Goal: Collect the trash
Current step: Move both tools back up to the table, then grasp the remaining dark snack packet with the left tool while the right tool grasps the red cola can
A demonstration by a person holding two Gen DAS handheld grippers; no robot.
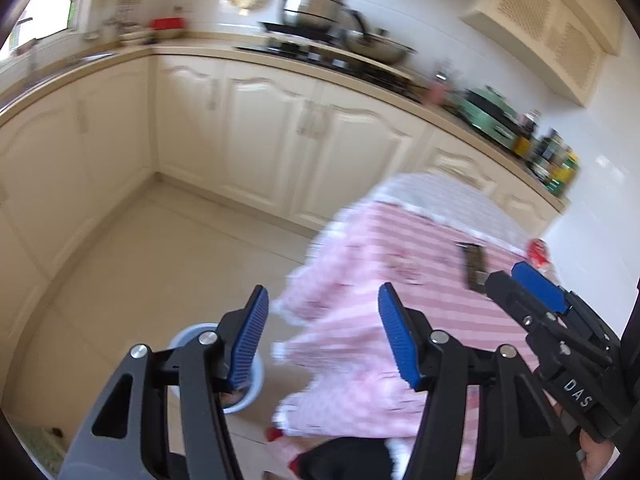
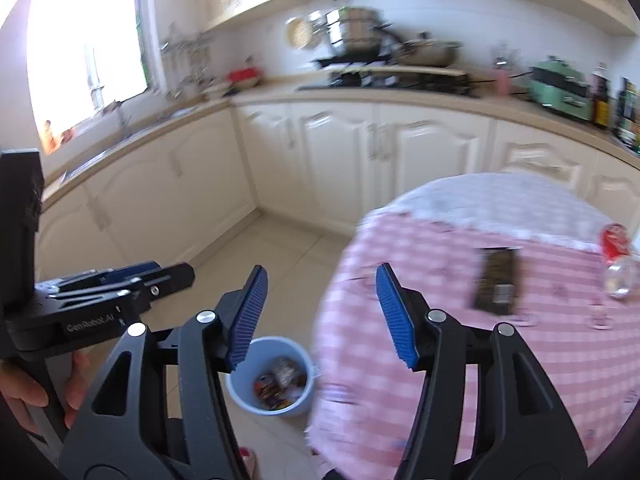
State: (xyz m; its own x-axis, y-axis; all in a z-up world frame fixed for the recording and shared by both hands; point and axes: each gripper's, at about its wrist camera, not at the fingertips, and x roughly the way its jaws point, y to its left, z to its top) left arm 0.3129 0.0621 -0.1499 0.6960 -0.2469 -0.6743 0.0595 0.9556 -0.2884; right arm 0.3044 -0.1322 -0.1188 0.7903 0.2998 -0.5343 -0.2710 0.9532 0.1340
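Both the left gripper [image 1: 324, 336] and right gripper [image 2: 320, 316] are gaping wide, holding nothing, near the blue bin [image 2: 248, 396] sitting left of the pink table [image 2: 520, 340].

Pale blue trash bin [image 2: 270, 376] stands upright on the floor just beside the table's edge, open-topped, with mixed wrappers [image 2: 280, 384] in the bottom. Dark rectangular wrapper [image 2: 496, 282] lies flat on the pink checked tablecloth. Red-labelled clear bottle [image 2: 618, 256] lies near it, at the cloth's right edge.
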